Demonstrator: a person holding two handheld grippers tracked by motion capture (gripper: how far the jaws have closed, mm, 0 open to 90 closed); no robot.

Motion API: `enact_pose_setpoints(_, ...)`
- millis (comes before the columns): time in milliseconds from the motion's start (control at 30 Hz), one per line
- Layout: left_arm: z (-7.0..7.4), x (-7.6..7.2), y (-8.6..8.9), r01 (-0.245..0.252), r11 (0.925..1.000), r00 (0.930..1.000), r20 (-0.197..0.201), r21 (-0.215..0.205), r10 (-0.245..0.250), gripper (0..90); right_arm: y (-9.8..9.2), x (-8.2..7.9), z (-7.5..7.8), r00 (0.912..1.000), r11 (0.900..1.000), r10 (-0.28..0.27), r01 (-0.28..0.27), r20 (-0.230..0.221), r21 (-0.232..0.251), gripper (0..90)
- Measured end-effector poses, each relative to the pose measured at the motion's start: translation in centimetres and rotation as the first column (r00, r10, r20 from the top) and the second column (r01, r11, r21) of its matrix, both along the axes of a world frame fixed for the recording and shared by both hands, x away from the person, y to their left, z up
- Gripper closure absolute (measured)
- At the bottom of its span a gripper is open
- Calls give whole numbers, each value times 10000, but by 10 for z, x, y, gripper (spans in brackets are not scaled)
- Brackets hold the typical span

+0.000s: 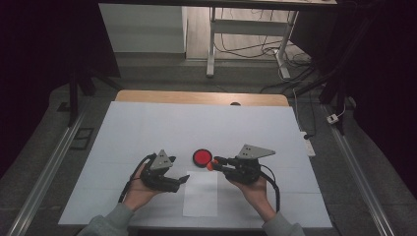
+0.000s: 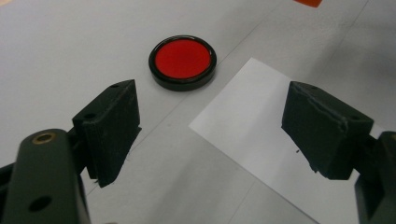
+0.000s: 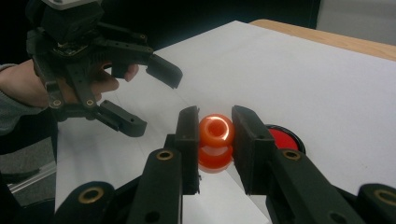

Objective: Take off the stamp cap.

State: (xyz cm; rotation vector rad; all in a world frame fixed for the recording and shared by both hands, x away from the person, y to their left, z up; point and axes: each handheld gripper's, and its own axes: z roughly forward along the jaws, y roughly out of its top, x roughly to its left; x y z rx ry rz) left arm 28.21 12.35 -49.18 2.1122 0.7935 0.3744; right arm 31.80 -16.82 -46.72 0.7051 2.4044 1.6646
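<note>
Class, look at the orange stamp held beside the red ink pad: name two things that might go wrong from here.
1. The right claw grips the rounded orange stamp by its sides; the smooth, curved handle might slip or tilt.
2. The red ink pad lies loose on the table, with the left claw open and apart from it, so pressing the stamp in may shove it.

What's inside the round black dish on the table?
The round black dish holds a flat red filling reaching almost to its rim. Whatever lies beneath that red is covered. The right gripper, beside the dish, clamps a glossy orange stamp.
</note>
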Motion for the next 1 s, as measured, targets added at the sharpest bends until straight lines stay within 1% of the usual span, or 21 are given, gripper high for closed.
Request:
enact_pose_setpoints(400, 1, 4, -13, 228, 9997, 9997, 19, 31, -228, 195, 0, 0, 1, 10000, 10000, -28, 28, 33, 45, 716)
enact_pose_setpoints(1000, 2, 10, -40, 717, 9974, 9974, 34, 112, -717, 204, 1, -1, 0, 10000, 10000, 35, -35, 2, 8, 716)
